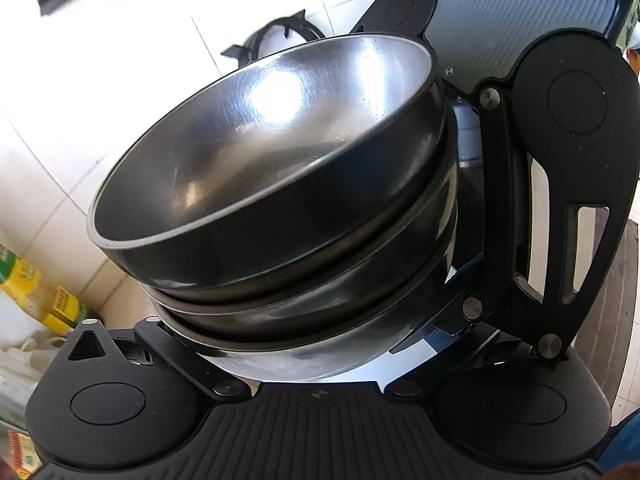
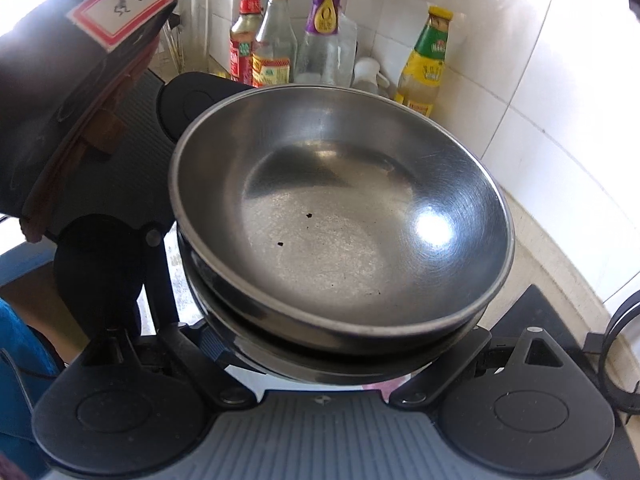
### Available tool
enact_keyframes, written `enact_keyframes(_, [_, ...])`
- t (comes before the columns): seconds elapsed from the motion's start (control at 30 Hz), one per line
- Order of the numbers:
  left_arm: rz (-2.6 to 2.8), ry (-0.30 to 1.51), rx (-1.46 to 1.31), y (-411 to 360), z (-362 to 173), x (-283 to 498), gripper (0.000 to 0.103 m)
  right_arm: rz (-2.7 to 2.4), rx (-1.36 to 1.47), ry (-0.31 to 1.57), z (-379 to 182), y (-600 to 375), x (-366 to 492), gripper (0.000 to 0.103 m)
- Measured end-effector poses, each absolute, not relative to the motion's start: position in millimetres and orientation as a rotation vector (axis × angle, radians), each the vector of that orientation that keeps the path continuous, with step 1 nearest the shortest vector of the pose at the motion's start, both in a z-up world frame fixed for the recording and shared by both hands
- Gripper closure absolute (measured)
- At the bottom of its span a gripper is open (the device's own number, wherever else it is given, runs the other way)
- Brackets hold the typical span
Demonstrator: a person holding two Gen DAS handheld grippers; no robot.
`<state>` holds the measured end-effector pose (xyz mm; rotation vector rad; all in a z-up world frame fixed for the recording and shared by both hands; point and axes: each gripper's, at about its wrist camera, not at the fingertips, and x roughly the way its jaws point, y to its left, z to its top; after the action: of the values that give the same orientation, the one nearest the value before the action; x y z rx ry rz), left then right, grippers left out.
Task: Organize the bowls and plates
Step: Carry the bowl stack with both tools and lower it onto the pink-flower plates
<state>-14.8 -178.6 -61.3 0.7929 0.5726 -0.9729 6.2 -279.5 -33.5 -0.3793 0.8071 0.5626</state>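
The left gripper (image 1: 320, 248) has its fingers spread wide. Its one visible finger (image 1: 560, 168) stands at 3 o'clock, just beside the stack of steel bowls (image 1: 260, 128); the other finger is hidden behind the stack. I cannot tell if the pads press the bowls.

In the left wrist view the stack fills the centre and tilts, with its mouth turned toward 11 o'clock. Three nested bowls show, each round, with a thin rolled rim, a brushed shiny inside and a dark outside wall.

The right gripper (image 2: 320, 272) faces the left one, also spread wide, with one finger (image 2: 112, 272) at 9 o'clock close to the stack. Its grip is hidden too. A few dark specks lie on the flat bottom of the top bowl.

Behind the stack at 12 o'clock stand sauce bottles (image 2: 276, 40) against a white tiled wall (image 2: 560, 80), so little room is free there. A black burner grate (image 1: 280, 36) lies at 12 o'clock in the left view.
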Motion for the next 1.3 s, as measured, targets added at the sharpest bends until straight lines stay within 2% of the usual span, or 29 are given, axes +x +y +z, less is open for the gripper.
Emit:
enact_keyframes(0.47, [-1.009, 0.705, 0.771, -198.8, -125.8, 28.7, 0.000, 0.615, -0.336, 0.919, -97.1, -280.3, 34.6, 0.008])
enact_keyframes(0.8, [-1.035, 0.734, 0.744, -183.9, -111.9, 32.5, 0.000, 0.629, -0.269, 0.919, -101.6, -294.2, 30.3, 0.008])
enact_keyframes(1.13, [-1.046, 0.705, 0.838, -163.0, -100.5, 11.5, 0.000, 0.609, -0.374, 0.908, -99.0, -292.8, 10.8, 0.007])
enact_keyframes(1.3, [-1.049, 0.722, 0.764, -146.0, -93.6, 5.3, 0.000, 0.573, -0.370, 0.940, -94.7, -300.4, -11.2, 0.007])
